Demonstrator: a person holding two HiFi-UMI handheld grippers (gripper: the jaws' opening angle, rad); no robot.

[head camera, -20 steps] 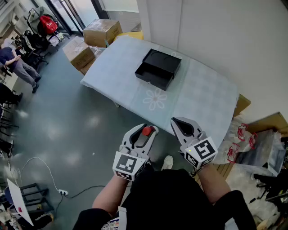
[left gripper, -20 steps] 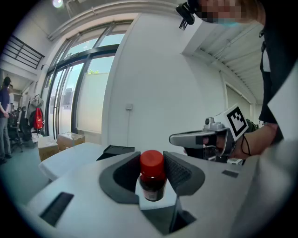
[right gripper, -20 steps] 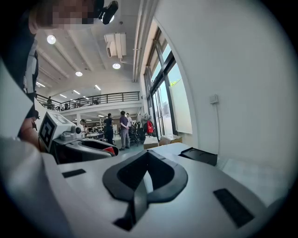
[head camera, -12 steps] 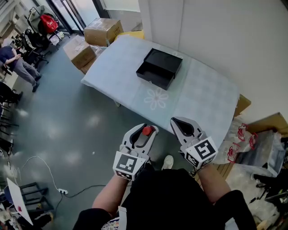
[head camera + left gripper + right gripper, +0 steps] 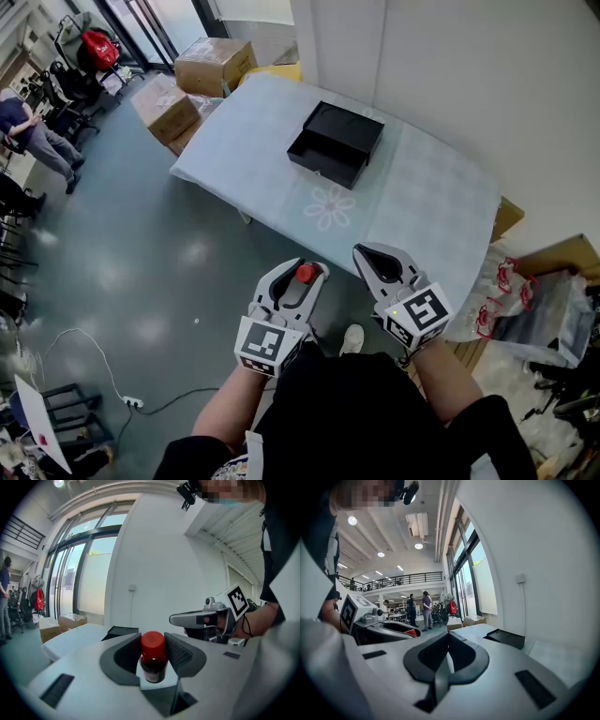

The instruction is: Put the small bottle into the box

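Handling: small dark glass bottle with red cap, pinched at the body by left gripper jaws, well short of black open box. I judge it light, rigid and slippery. Right gripper jaws pressed together, empty.

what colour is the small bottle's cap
Red. The cap shows best in the left gripper view.

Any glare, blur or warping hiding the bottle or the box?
Head view: sharp and evenly lit, soft glare only on the floor, box clear. Left gripper view: fisheye bends the edges, windows bright, small bottle crisp. Right gripper view: same warping, dark corners.
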